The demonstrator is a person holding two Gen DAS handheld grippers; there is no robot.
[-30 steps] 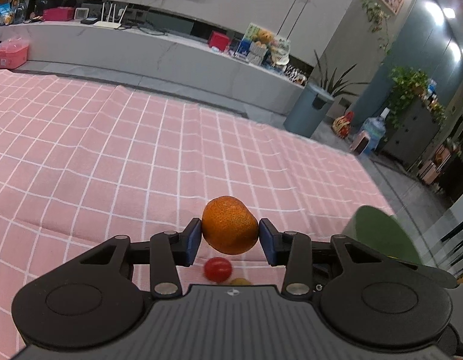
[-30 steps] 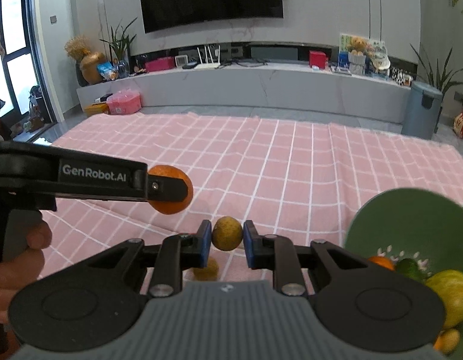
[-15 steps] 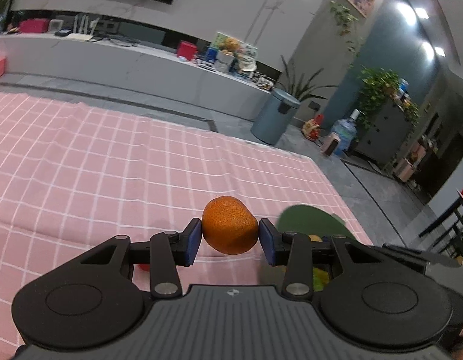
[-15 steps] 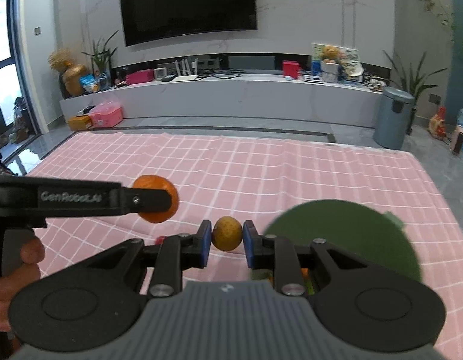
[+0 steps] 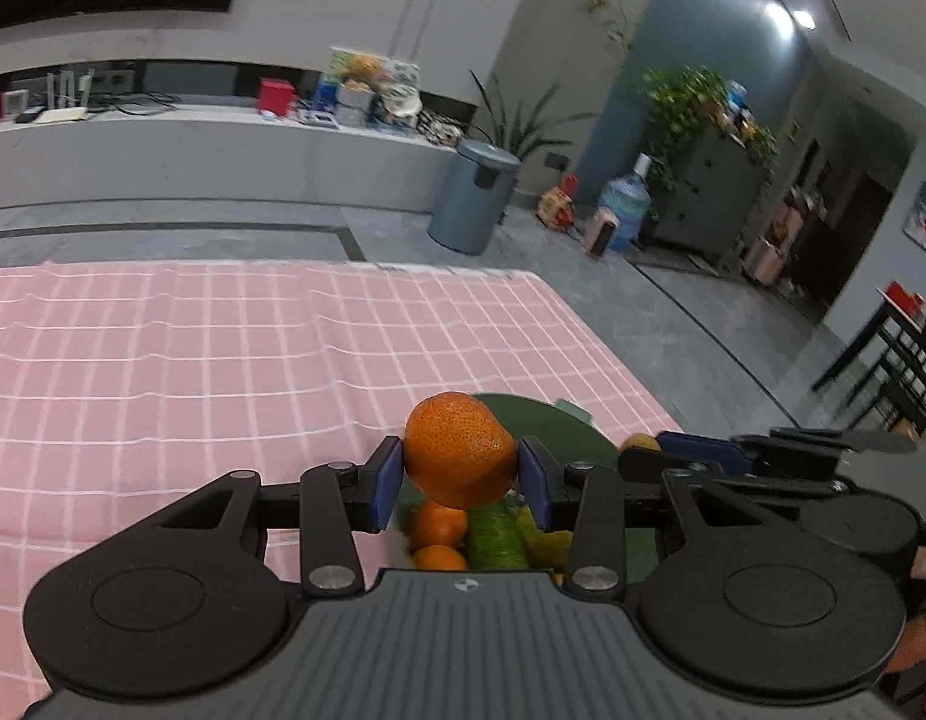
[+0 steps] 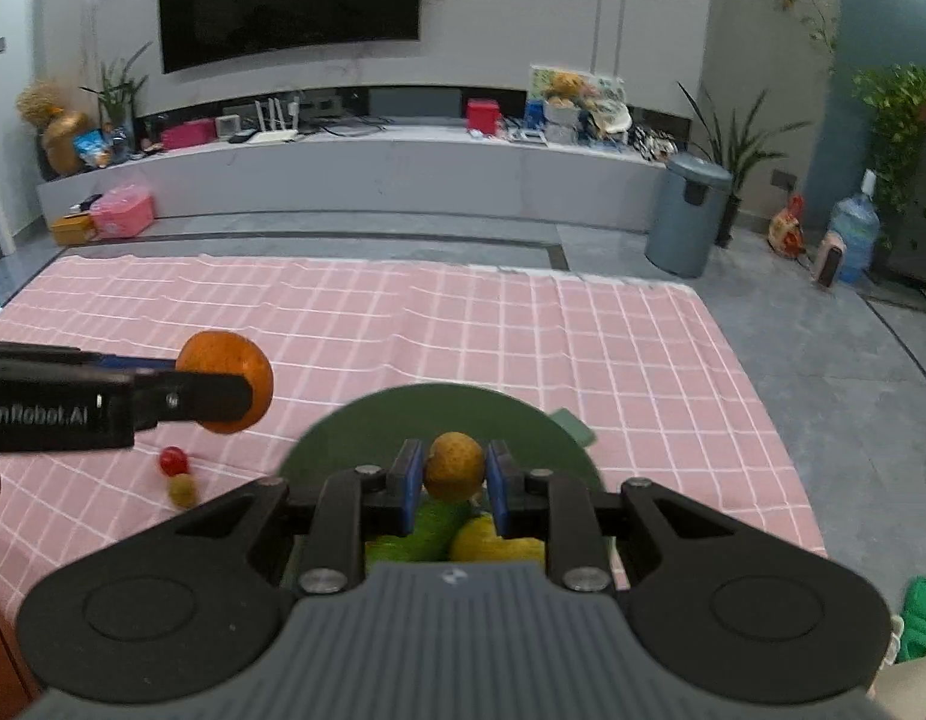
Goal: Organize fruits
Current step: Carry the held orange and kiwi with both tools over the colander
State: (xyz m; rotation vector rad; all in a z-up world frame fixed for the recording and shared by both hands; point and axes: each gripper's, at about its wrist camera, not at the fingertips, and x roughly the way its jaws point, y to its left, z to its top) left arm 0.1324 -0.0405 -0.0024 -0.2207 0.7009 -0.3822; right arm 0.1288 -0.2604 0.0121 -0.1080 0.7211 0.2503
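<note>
My left gripper [image 5: 459, 474] is shut on an orange mandarin [image 5: 459, 447] and holds it above the near-left part of a dark green bowl [image 5: 547, 420]. The mandarin also shows in the right wrist view [image 6: 225, 381]. My right gripper [image 6: 453, 477] is shut on a small yellow-brown round fruit [image 6: 455, 466] and holds it over the green bowl [image 6: 366, 420]. The bowl holds oranges [image 5: 438, 525], a green fruit [image 5: 496, 540] and a yellow fruit [image 6: 493, 543]. A red cherry tomato [image 6: 173, 460] and a small brownish fruit [image 6: 182, 489] lie on the cloth left of the bowl.
A pink checked cloth [image 6: 463, 324] covers the surface. Its right edge [image 6: 757, 396] drops to grey floor. A small green object [image 6: 574, 426] lies by the bowl's far right rim. A grey bin [image 6: 688, 216] and a low TV bench [image 6: 372, 162] stand beyond.
Both grippers have moved right with their fruits, from over the bare cloth to above the green bowl. The tomato and small fruit stay behind on the cloth.
</note>
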